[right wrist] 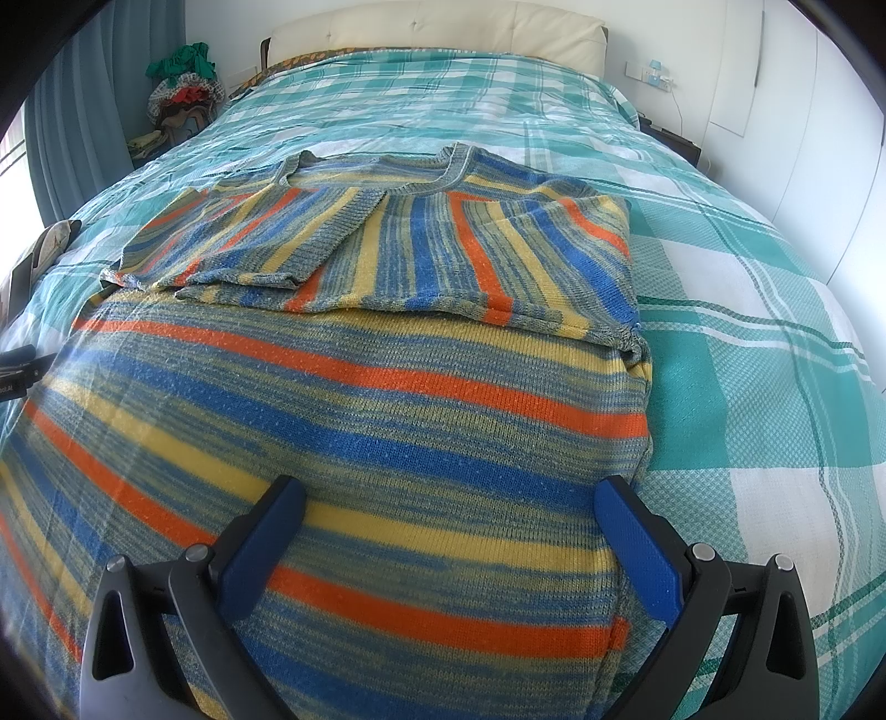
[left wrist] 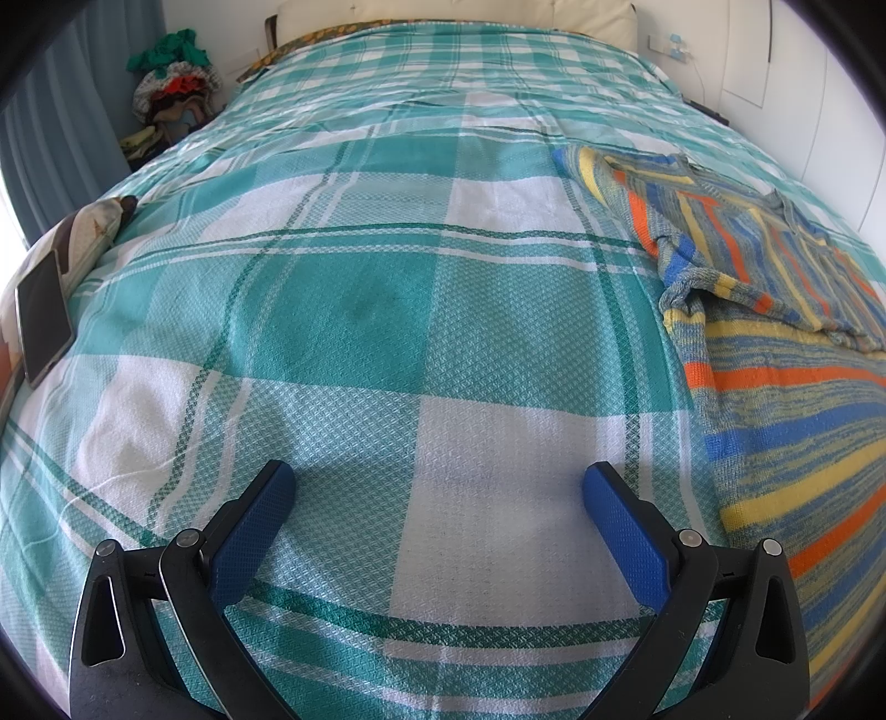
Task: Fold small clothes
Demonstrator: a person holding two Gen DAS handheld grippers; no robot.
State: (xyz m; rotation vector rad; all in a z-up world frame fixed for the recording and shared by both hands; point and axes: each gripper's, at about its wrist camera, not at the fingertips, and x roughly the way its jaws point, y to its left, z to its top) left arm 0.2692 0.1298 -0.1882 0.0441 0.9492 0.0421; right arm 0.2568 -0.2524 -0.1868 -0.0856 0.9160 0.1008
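A striped knit sweater (right wrist: 387, 387) in blue, yellow, orange and grey lies flat on the bed, neckline at the far end, both sleeves folded across the chest. In the left wrist view the sweater (left wrist: 775, 343) lies at the right. My right gripper (right wrist: 448, 498) is open and empty, its blue-padded fingers just above the sweater's near hem. My left gripper (left wrist: 437, 487) is open and empty over bare bedspread, left of the sweater.
The bed is covered by a teal and white checked bedspread (left wrist: 360, 277). A phone (left wrist: 41, 315) lies on a pillow at the left edge. A pile of clothes (left wrist: 171, 83) stands by the curtain at the far left. A cream headboard (right wrist: 432, 33) and white wall are behind.
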